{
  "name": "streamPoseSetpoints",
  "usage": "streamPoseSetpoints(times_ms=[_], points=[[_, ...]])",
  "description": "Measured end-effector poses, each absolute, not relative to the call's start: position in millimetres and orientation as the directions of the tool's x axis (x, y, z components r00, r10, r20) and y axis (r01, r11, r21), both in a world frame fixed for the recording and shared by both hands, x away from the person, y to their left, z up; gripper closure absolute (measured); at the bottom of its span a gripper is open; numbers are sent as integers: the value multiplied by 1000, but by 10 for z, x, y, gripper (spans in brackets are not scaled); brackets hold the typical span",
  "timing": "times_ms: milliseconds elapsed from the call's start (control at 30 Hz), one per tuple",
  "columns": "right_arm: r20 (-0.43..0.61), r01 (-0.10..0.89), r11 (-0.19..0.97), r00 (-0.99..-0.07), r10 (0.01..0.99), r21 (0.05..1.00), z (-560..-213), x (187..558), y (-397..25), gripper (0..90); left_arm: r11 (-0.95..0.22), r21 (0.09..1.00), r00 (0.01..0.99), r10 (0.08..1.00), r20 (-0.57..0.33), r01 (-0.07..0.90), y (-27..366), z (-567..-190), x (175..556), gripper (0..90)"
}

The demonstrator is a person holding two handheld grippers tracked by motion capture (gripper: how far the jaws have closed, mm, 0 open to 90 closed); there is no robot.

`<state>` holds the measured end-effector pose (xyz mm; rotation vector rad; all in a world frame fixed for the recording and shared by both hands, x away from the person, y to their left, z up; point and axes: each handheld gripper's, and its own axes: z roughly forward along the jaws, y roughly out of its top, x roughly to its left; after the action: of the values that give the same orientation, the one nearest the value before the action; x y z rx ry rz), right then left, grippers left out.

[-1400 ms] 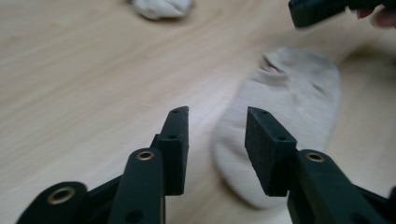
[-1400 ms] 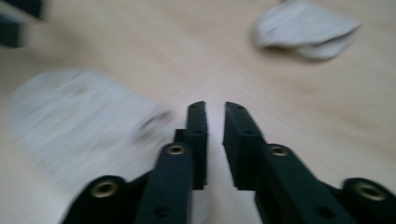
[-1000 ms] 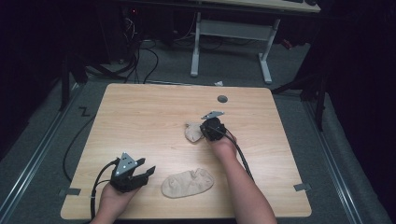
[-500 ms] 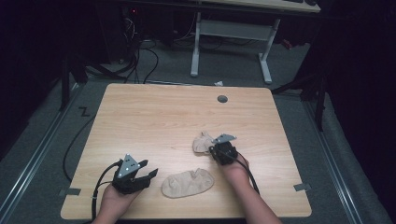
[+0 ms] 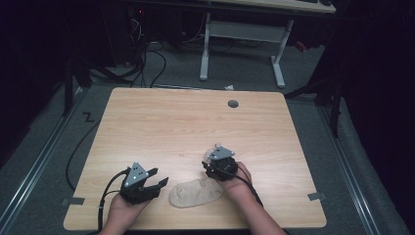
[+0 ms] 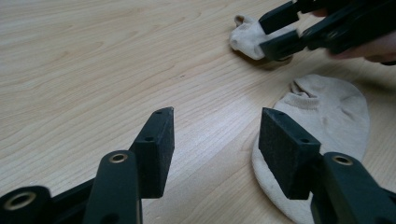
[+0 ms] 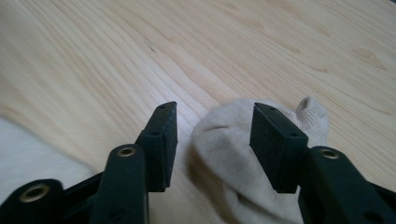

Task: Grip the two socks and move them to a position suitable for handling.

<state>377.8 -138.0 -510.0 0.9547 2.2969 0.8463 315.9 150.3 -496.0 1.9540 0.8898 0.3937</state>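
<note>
A: Socks! There are two of them on the wooden table (image 5: pixel 161 122). The flat sock (image 5: pixel 195 193) lies near the front edge, between the two hands. The bunched sock (image 7: pixel 243 154) is a little farther back and to the right.

B: Where is the right gripper (image 5: pixel 215 166)?

A: It sits right at the bunched sock. In the right gripper view, its two black jaws stand apart, and the sock bulges up between them. The jaws are not squeezed on it. I cannot tell if a jaw touches the cloth.

B: And the left gripper (image 5: pixel 159 182)?

A: It is near the front left of the table, held in the left hand (image 5: pixel 122 208). Its jaws are wide apart too. Nothing is between them but bare table. In the left gripper view, the flat sock (image 6: pixel 322 116) lies just by the right-hand jaw.

B: Can you see the other gripper from there?

A: Yes. At the top right of that view, the right gripper (image 6: pixel 280 32) is over the bunched sock (image 6: pixel 250 37).

B: Do the two socks touch?

A: They are very close. From above I cannot tell if they touch.

B: What color are they?

A: Light tan, both of them.
</note>
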Motion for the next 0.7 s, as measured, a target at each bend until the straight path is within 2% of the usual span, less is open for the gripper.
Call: streamPoseSetpoints(times_ms=[33,67,100,133,167,300,400,567,633,700], points=[[-240,457,594,-621,746,663,-5190,3848,-1350,532,-312,848,687,722,-81,428,1506,-4962,3161,460],[-240,457,594,-621,746,663,-5190,3848,-1350,532,-312,848,687,722,-81,428,1508,-4963,3163,460],[-241,456,594,-621,746,663,-5220,3868,-1367,747,-311,847,688,721,-85,431,1516,-4963,3165,460],[-241,456,594,-621,746,663,-5220,3868,-1367,747,-311,847,688,721,-85,431,1516,-4963,3165,460],[-215,446,555,-610,762,702,-5151,3844,-1404,839,-308,848,687,721,-87,431,1518,-4966,3166,460],[-152,450,483,-594,790,751,-4999,3830,-1491,844,-312,847,691,717,-88,431,1518,-4968,3169,460],[-60,469,369,-551,832,803,-4810,3835,-1709,840,-314,844,695,713,-92,434,1509,-4971,3169,461],[9,508,264,-472,881,820,-4784,3857,-2060,820,-319,841,698,710,-92,436,1500,-4972,3168,462],[66,554,182,-397,915,813,-4862,3871,-2389,778,-320,841,697,712,-91,437,1490,-4977,3172,463],[62,564,173,-374,925,807,-4902,3868,-2492,747,-321,840,697,711,-92,438,1486,-4980,3173,462]])
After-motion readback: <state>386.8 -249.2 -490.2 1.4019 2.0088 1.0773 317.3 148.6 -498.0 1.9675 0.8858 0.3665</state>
